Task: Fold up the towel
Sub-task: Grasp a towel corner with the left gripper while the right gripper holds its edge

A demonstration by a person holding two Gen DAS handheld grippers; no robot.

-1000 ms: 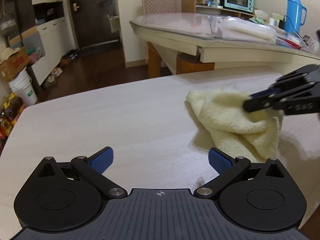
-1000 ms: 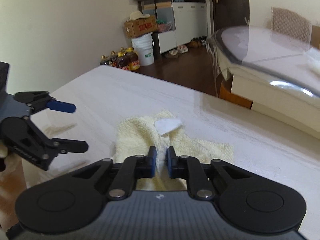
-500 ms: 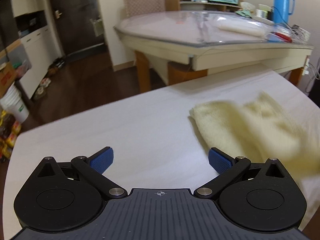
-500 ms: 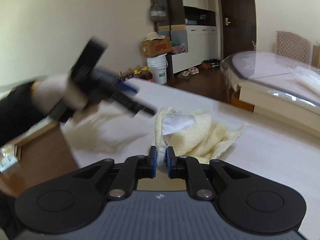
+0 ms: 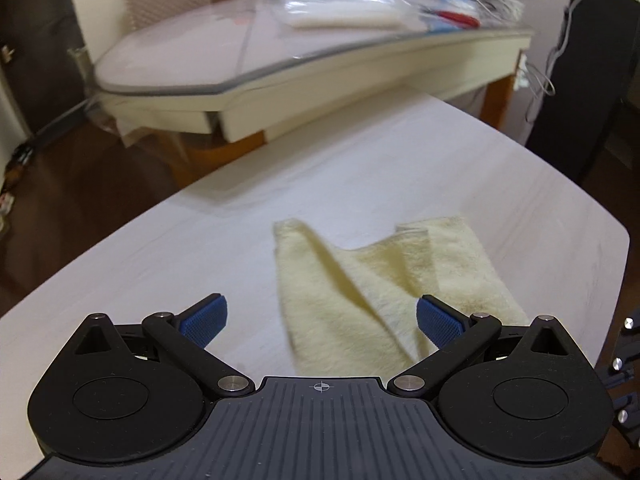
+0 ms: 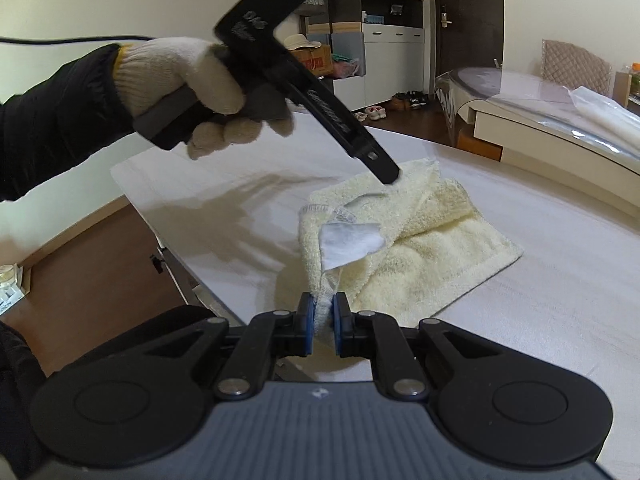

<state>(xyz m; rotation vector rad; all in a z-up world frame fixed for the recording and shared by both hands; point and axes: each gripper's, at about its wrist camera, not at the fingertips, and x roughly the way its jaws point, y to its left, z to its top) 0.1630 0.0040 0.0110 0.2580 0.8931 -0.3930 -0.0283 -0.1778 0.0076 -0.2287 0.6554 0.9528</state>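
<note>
A: Found the towel (image 6: pixel 420 240) rumpled on the white table (image 6: pixel 540 280), one hemmed corner pinched tight in the right gripper (image 6: pixel 324 320).

B: Left gripper (image 5: pixel 320 316) spread wide, empty. Looked soft, light, floppy; best grabbed at another corner.

Both wrist views look down, close, sharing the towel (image 5: pixel 384 292).

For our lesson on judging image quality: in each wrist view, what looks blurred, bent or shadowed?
Left wrist view: the glass-topped table behind is smeared by motion, and the towel is slightly soft. Right wrist view: fisheye bends the white table edge, and the gloved hand casts a shadow beside the towel.
</note>
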